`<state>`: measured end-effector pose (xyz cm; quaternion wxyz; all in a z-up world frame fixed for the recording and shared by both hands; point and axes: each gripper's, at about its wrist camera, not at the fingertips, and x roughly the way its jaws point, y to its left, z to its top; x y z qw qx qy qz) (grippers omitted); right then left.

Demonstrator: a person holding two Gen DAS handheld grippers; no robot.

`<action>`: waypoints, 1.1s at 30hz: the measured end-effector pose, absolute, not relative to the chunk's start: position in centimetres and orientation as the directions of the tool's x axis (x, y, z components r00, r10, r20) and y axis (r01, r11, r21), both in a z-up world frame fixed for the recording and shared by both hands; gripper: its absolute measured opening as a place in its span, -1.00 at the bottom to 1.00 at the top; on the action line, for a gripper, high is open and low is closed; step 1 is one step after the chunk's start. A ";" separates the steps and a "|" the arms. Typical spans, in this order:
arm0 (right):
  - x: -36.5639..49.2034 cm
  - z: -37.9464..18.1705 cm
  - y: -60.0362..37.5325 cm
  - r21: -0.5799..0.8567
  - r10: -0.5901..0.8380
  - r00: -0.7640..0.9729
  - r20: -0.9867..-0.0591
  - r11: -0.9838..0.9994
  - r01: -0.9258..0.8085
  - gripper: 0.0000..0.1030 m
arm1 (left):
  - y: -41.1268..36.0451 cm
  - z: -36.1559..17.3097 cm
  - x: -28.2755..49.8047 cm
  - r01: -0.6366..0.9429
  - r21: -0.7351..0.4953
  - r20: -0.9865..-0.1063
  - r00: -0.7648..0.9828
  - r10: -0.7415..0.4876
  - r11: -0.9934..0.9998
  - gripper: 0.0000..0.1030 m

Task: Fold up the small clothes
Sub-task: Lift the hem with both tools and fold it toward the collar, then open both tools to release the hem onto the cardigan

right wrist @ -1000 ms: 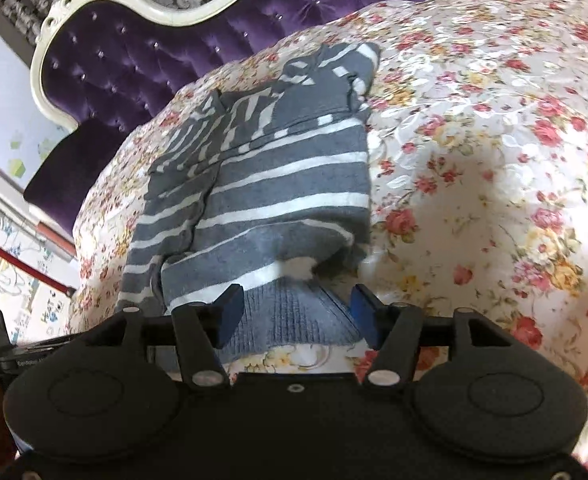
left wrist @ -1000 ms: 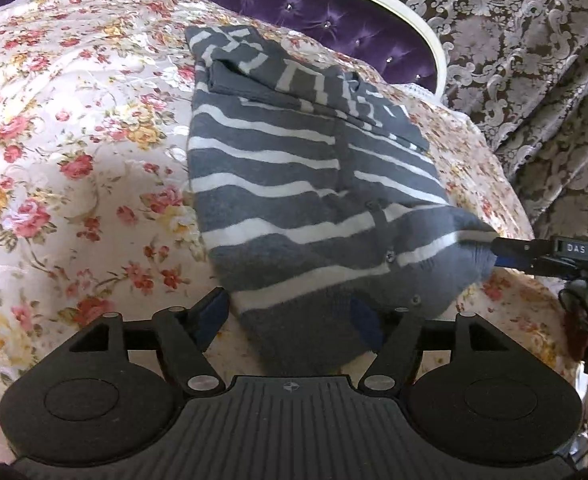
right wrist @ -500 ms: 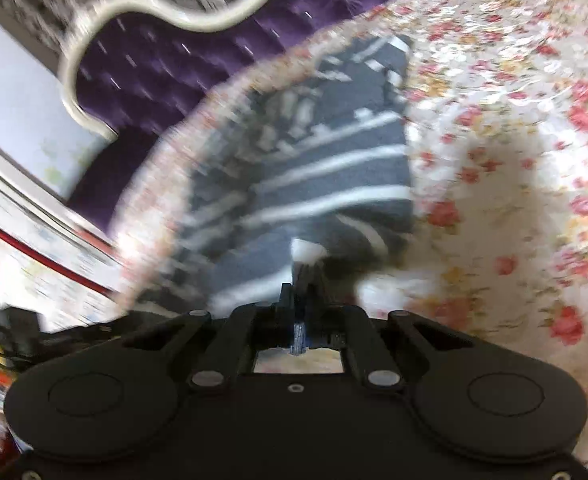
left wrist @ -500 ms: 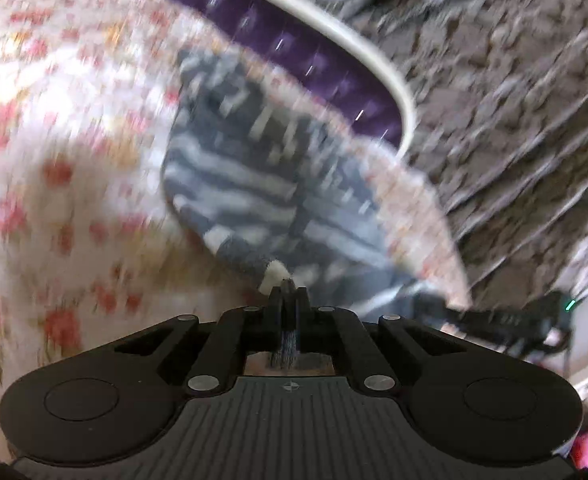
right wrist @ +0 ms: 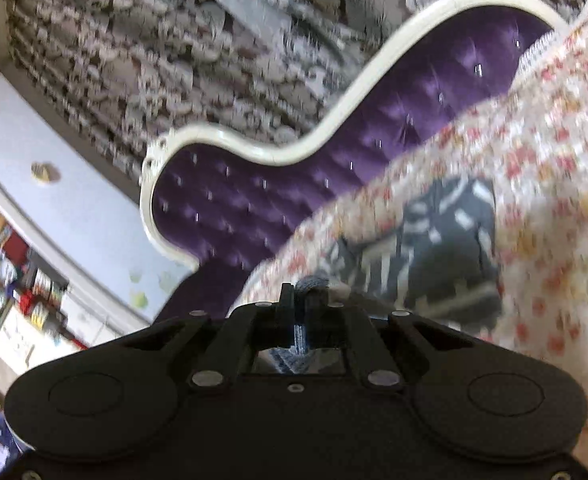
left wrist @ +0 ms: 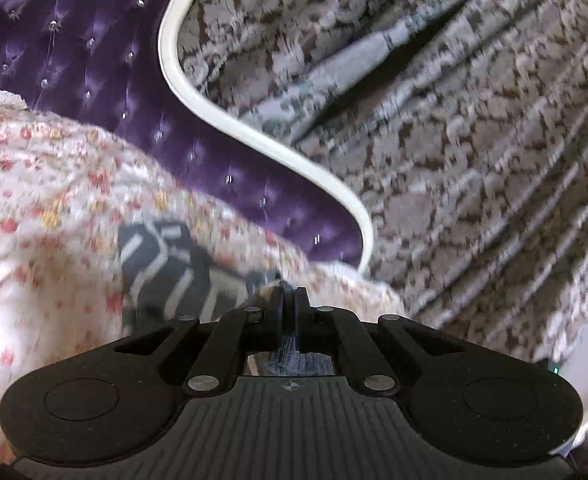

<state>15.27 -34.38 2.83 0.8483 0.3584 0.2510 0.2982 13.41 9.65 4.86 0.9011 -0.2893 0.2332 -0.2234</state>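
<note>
While a second ago they were open, both tongs, left [left wrist: 288, 296] and right [right wrist: 300, 300], now pinch the sweater [left wrist: 165, 276] hem and lift it, starting the fold.

Both grippers matte blk plastic: left gripper [left wrist: 289, 300] ribbed deck, silver screws; right gripper [right wrist: 300, 300] smooth deck.

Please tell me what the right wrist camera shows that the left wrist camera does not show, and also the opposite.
Only the right wrist view shows a pale blue wall panel and cluttered colourful shelves at the lower left.

Only the left wrist view shows a small green indicator light at the right edge.

Both show the grey knit garment with white stripes lying on the floral bedspread, the purple tufted headboard with a white frame, and the patterned grey-brown curtain. The left gripper and the right gripper each pinch grey knit fabric.
</note>
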 end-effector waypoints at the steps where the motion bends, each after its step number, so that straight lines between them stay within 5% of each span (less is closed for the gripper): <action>1: 16.3 2.8 -34.4 0.760 0.673 0.711 -0.204 0.566 -0.318 -0.77 | 9.8 5.0 14.3 0.262 -0.631 -0.284 0.799 -0.531 0.731 -0.92; 10: 24.8 0.3 -34.1 0.769 0.583 0.777 -0.238 0.602 -0.216 -0.77 | 10.1 3.8 24.0 0.182 -0.617 -0.310 0.838 -0.449 0.765 -0.92; 25: 32.9 -7.6 -33.2 0.709 0.473 0.771 -0.427 0.704 -0.040 -0.64 | 10.6 -4.1 34.2 -0.019 -0.570 -0.504 0.797 -0.332 0.821 -0.88; 26: 33.0 -7.9 -33.3 0.700 0.462 0.771 -0.437 0.714 -0.031 -0.64 | 10.6 -4.3 34.3 -0.030 -0.560 -0.510 0.800 -0.315 0.828 -0.84; 29: 33.1 -8.1 -33.7 0.692 0.444 0.781 -0.439 0.721 -0.021 -0.60 | 11.1 -4.9 34.6 -0.059 -0.533 -0.522 0.808 -0.273 0.844 -0.09; 31: 32.9 -7.9 -34.0 0.691 0.427 0.793 -0.434 0.723 -0.011 -0.04 | 11.4 -5.0 34.6 -0.073 -0.518 -0.529 0.810 -0.252 0.852 -0.03; 33: 32.7 -7.4 -34.2 0.682 0.409 0.807 -0.426 0.732 -0.011 0.19 | 11.4 -4.8 34.6 -0.093 -0.493 -0.545 0.808 -0.224 0.865 0.09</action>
